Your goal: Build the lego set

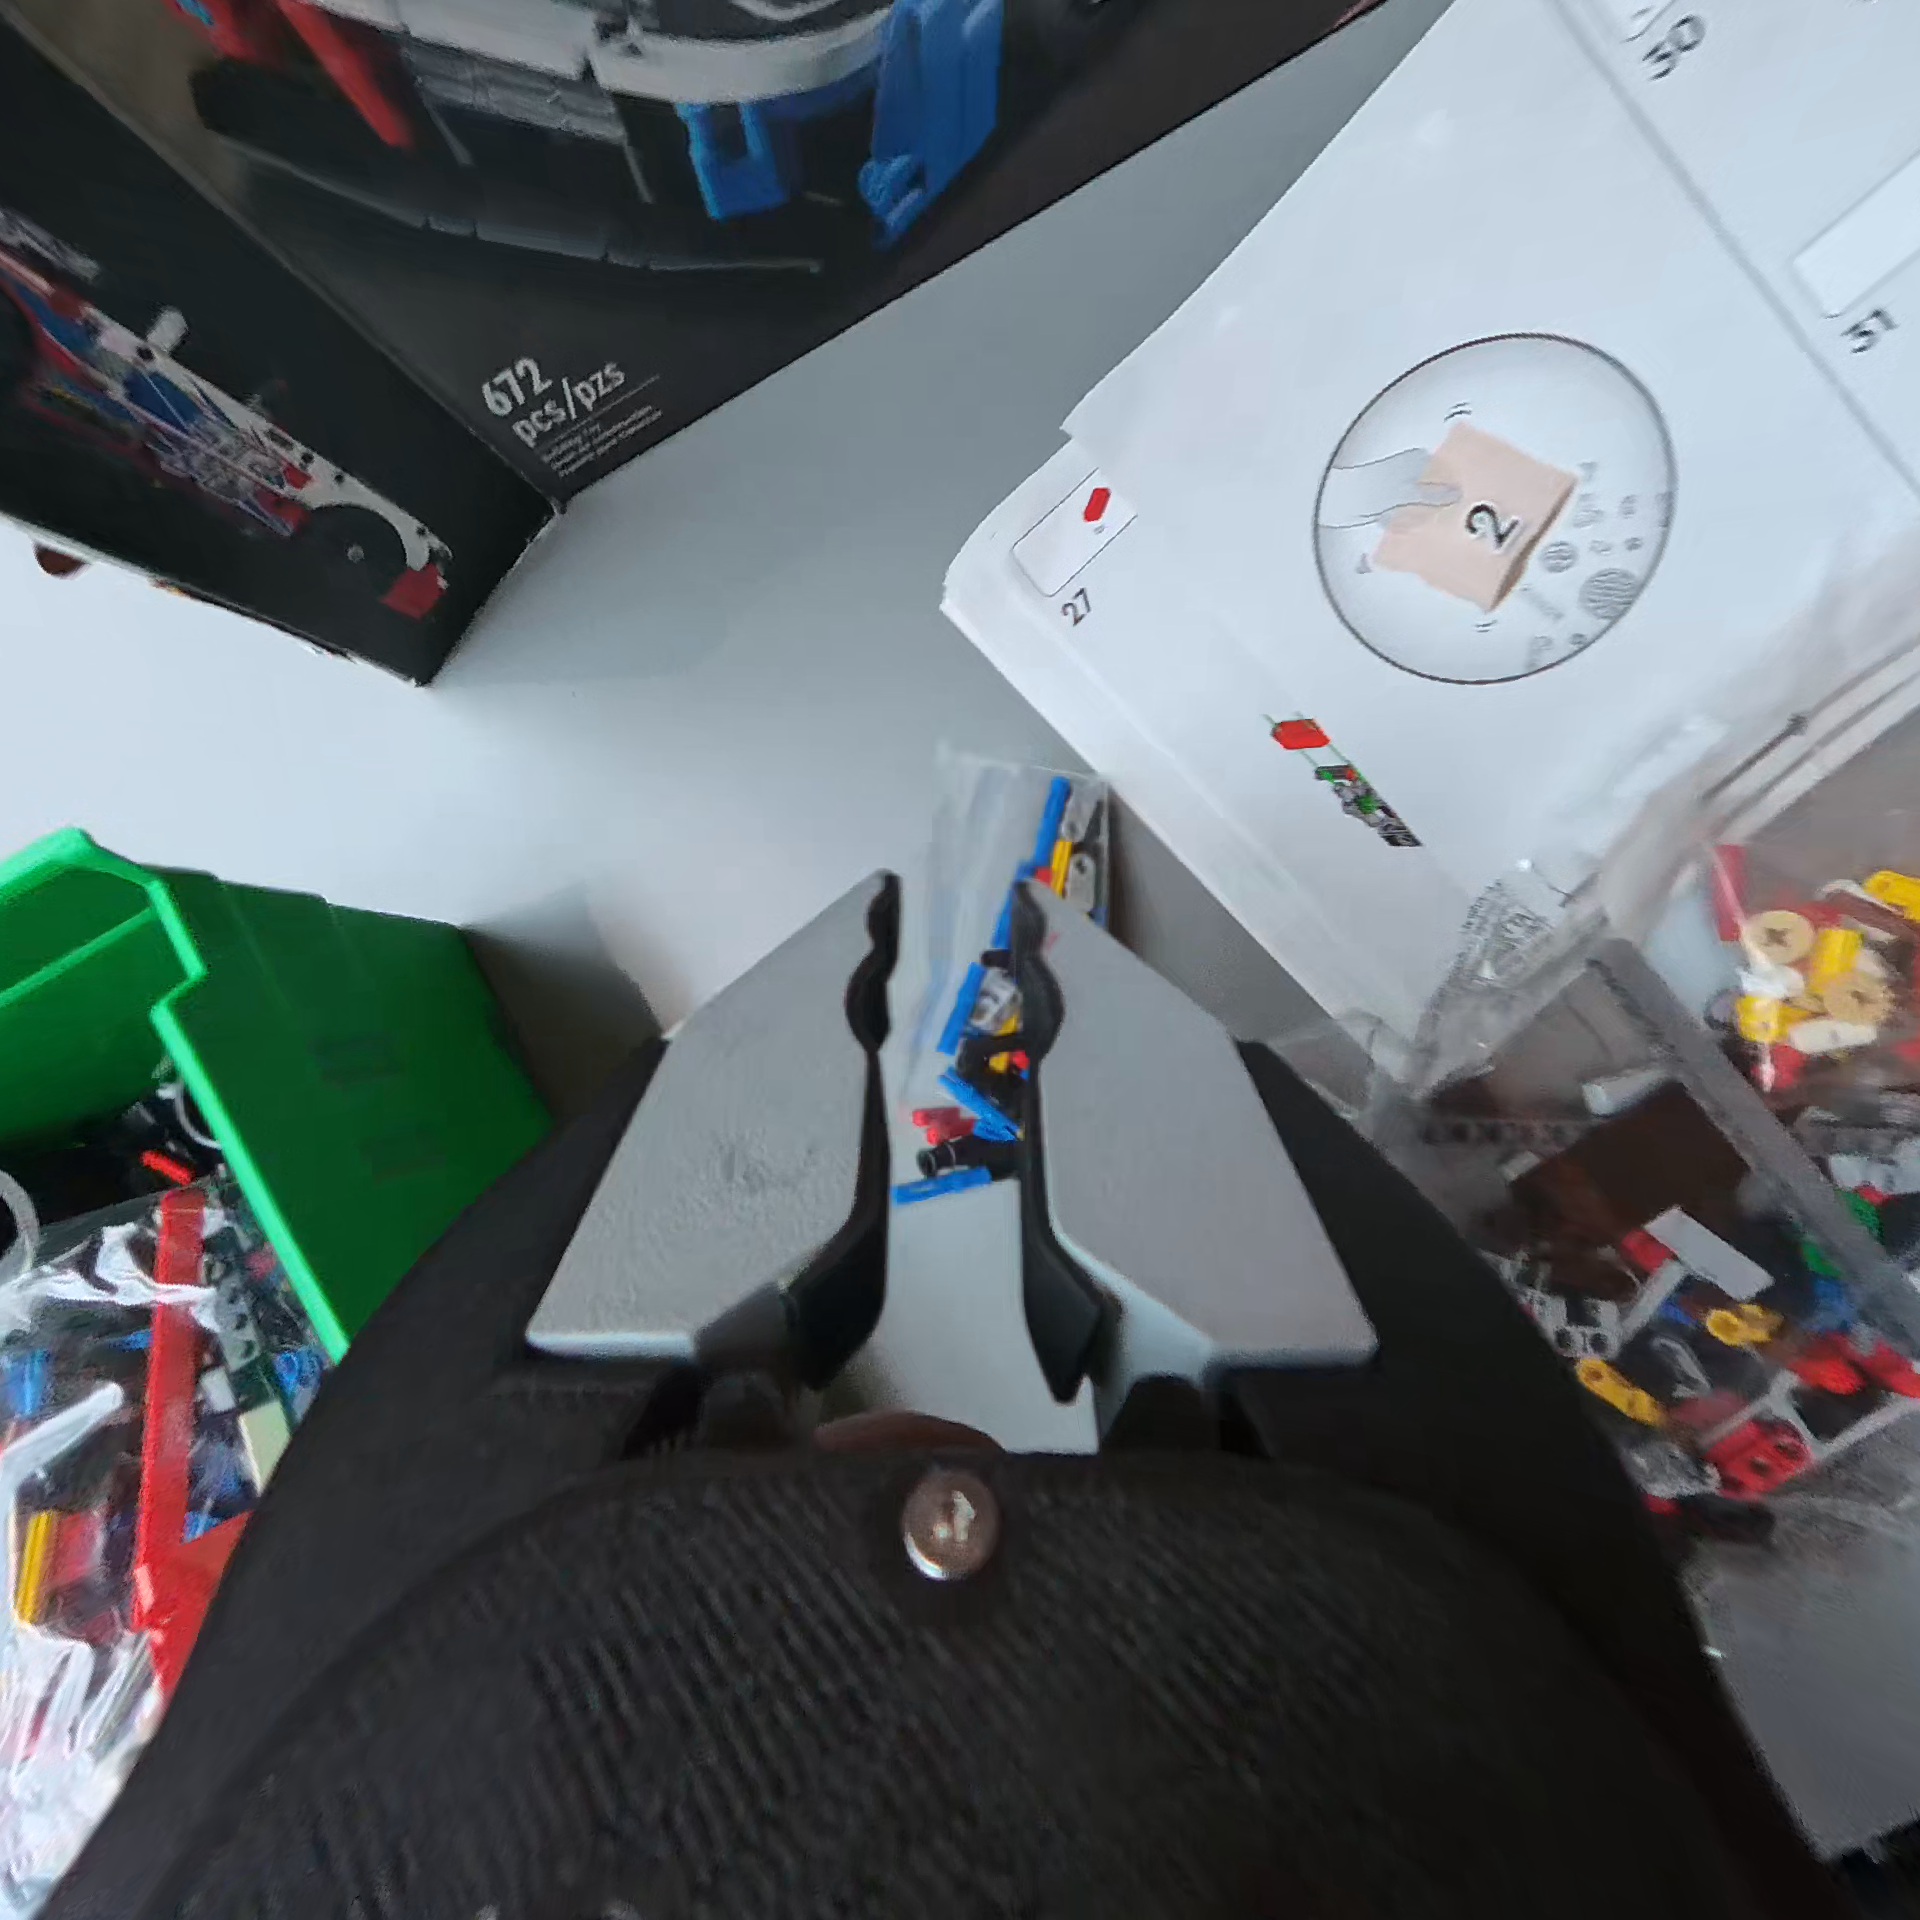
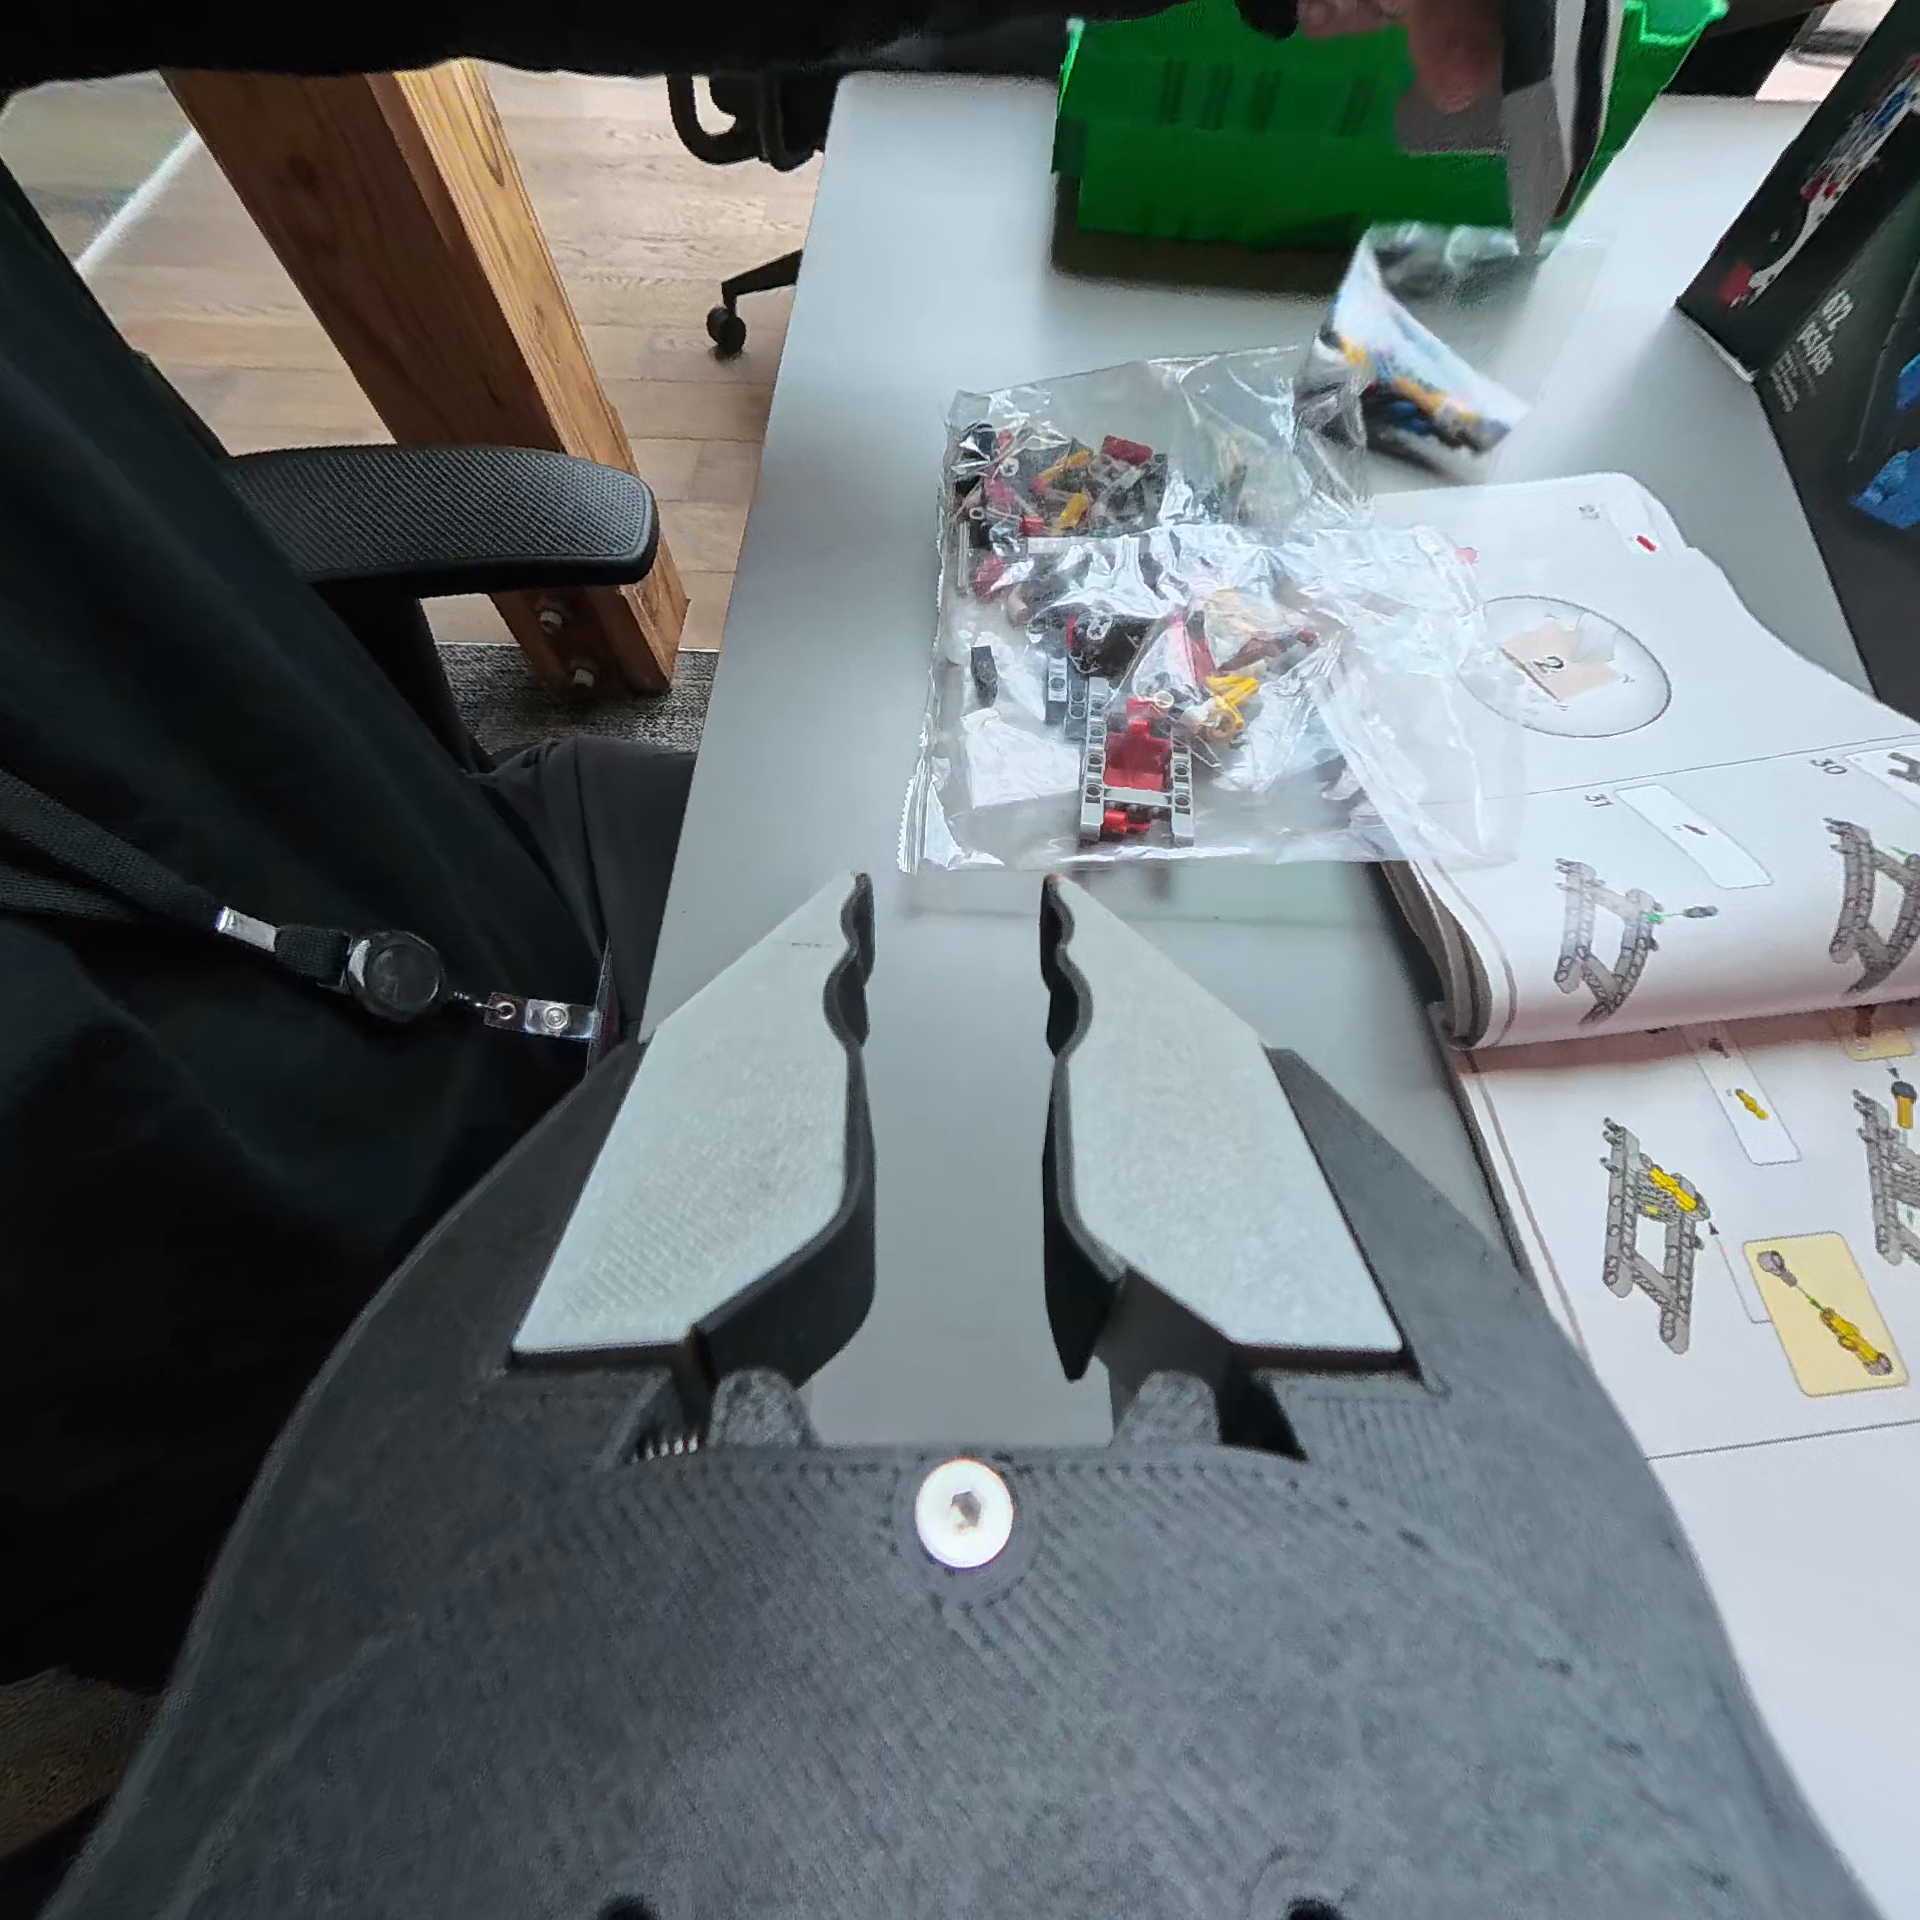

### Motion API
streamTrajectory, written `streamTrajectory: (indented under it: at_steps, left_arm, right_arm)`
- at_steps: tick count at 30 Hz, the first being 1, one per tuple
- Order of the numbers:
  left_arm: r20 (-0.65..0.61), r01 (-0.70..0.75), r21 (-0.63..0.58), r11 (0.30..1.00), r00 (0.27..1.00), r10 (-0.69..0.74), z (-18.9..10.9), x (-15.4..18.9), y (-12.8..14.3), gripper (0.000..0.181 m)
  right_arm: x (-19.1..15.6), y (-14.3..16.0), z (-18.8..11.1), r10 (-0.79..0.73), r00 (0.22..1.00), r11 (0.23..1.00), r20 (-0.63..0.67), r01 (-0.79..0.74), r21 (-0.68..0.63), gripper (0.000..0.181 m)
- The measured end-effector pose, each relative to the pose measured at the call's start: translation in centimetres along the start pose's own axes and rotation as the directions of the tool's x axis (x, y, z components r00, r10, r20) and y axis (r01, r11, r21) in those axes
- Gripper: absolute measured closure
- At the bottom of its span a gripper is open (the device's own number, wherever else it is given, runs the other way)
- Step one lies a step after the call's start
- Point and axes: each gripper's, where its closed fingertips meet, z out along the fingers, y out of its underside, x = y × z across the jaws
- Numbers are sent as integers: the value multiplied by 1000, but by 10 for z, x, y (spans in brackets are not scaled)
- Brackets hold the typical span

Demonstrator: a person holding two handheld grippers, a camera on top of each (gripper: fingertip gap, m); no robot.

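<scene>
My left gripper [image 1: 956,894] is open and hangs just over a small clear bag of blue, black and red Lego pieces [image 1: 992,997], which shows between its fingers. It is not gripped. A large clear bag of mixed pieces [image 1: 1714,1143] lies to its right. My right gripper [image 2: 956,894] is open and empty, low over the grey table [image 2: 831,520], just short of the large bag [image 2: 1122,644]. The small bag [image 2: 1403,384] lies beyond it, under the left gripper [image 2: 1538,197]. The open instruction booklet [image 2: 1662,727] lies to the right.
A green bin [image 1: 260,1039] holding more bags of pieces [image 1: 104,1403] stands at the left. The black set box [image 1: 312,312] stands behind, by the booklet [image 1: 1455,416]. In the right wrist view a person in black with a lanyard [image 2: 384,971], a chair armrest [image 2: 447,520] and a wooden post [image 2: 436,343] border the table's left edge. Some 40 centimetres of space lies between my two pairs of fingers.
</scene>
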Motion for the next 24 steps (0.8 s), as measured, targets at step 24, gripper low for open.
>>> streamTrajectory:
  at_steps: [24]
  left_arm:
    - [-624, 359, 86, 929, 746, -231, -44, 159, 125, 174]
  right_arm:
    - [89, -53, 118, 120, 992, 991, -24, -122, -63, 110]
